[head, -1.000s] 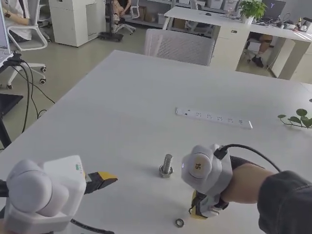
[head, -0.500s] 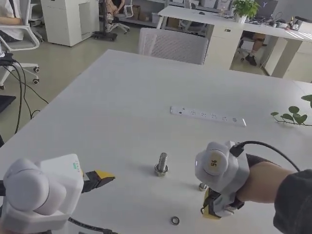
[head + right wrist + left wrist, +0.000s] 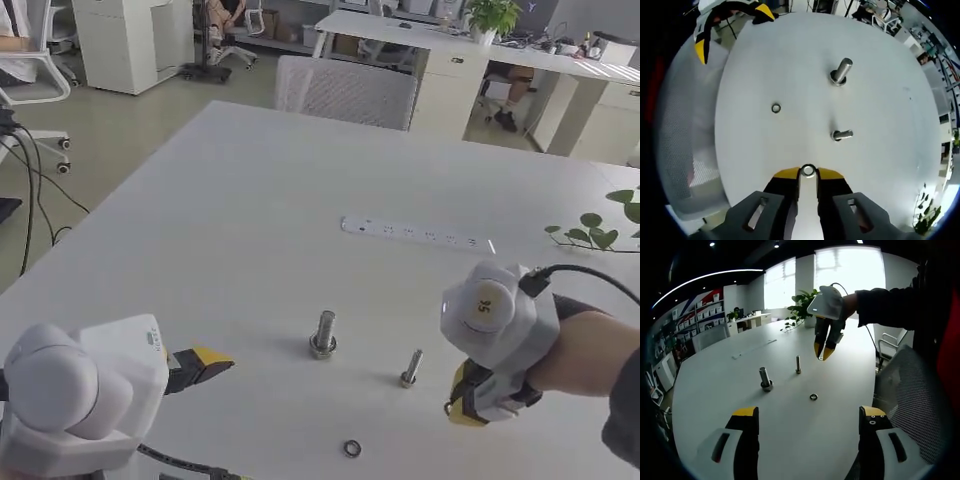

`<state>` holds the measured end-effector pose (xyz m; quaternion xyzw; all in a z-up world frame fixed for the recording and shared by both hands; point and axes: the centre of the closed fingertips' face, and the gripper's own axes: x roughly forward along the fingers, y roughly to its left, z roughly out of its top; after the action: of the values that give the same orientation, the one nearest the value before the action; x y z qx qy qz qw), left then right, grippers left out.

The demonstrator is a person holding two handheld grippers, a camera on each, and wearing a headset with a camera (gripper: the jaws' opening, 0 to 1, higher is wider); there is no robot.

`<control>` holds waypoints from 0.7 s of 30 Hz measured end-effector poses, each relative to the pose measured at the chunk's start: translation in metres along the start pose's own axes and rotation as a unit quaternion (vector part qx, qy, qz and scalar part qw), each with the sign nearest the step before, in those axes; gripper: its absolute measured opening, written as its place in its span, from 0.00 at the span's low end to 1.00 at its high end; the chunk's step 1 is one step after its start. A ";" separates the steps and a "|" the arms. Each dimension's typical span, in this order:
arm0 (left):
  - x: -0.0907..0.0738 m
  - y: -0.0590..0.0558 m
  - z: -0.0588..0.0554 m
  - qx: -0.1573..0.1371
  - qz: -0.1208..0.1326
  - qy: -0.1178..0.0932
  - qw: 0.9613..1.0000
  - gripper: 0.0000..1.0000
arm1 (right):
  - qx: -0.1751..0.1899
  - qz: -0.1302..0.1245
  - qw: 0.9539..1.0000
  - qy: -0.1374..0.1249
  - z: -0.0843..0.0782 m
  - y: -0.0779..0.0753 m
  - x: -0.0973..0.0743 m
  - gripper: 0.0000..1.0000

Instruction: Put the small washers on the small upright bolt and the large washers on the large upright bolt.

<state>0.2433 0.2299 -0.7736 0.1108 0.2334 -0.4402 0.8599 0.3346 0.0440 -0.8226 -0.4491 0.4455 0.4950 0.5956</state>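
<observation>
1. The right hand-held gripper (image 3: 808,174) pinches a washer (image 3: 808,170), raised beside the small bolt (image 3: 410,368) and not yet threaded on.
2. The left hand-held gripper (image 3: 809,413) gapes, empty.
3. A loose washer (image 3: 352,448) lies on the table (image 3: 250,230) near the large bolt (image 3: 323,335).

Your counter (image 3: 250,200) is plain white, with no pattern. Your left claw (image 3: 809,412) has a white body and black jaws tipped in yellow. Your right claw (image 3: 823,354) is the same white, black and yellow, with a cream disc marked 15 in dark figures. The washer (image 3: 808,170) between its yellow tips is bright silver. The large bolt (image 3: 323,334) and small bolt (image 3: 410,368) are silver-grey metal, and the loose washer (image 3: 352,448) looks a darker grey. Your sleeve (image 3: 625,420) is dark grey. The power strip (image 3: 415,234) is white, the plant (image 3: 600,225) green, the chair (image 3: 345,92) pale mesh
</observation>
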 end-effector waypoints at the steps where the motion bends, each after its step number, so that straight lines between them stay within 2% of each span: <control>1: 0.000 0.000 0.000 -0.001 -0.001 -0.001 1.000 0.82 | 0.001 -0.002 1.000 0.001 -0.001 -0.002 -0.003 0.13; 9: 0.000 0.000 0.001 0.001 0.000 0.000 1.000 0.82 | -0.001 -0.016 1.000 -0.002 0.004 -0.015 -0.016 0.13; 21: -0.002 0.001 0.000 -0.001 0.003 0.000 1.000 0.81 | -0.021 -0.028 0.999 -0.005 0.020 -0.029 -0.027 0.13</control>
<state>0.2429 0.2321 -0.7727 0.1100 0.2335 -0.4377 0.8613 0.3622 0.0555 -0.7893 -0.4716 0.4189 0.4898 0.6018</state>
